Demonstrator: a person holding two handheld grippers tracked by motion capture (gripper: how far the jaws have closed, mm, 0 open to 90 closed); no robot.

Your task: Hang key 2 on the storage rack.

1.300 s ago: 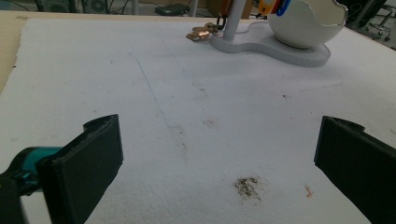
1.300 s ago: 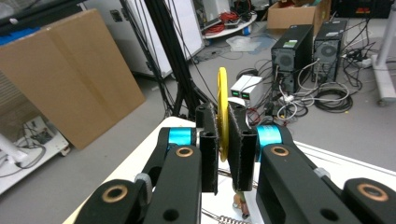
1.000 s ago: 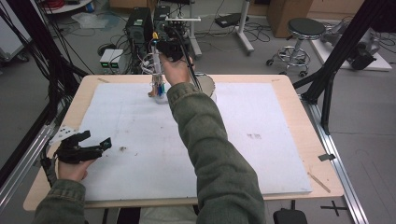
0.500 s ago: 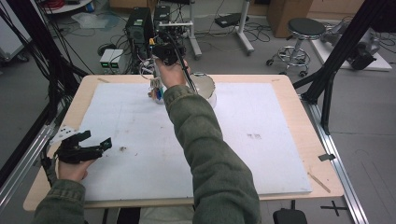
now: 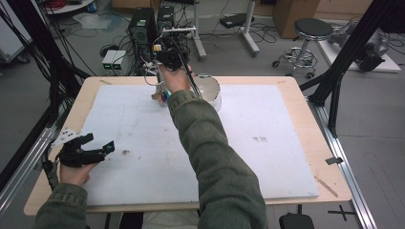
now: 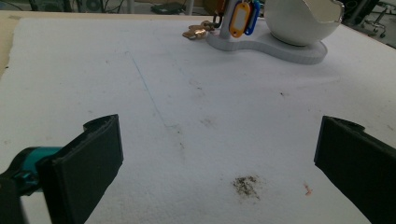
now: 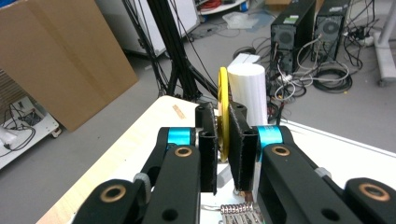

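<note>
Right gripper view: claw [image 7: 223, 140] hides yellow tag's [image 7: 223, 107] lower half

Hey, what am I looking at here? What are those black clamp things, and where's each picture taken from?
A person sits at a table holding a hand-operated gripper in each hand. The overhead picture looks down from above; the other two come from cameras riding on the grippers. The left gripper rests open near the table's edge. The right gripper, reaching far across, has its fingers shut on a yellow key tag beside a white post. That white stand also carries a broken-edged white bowl and more tags.
</note>
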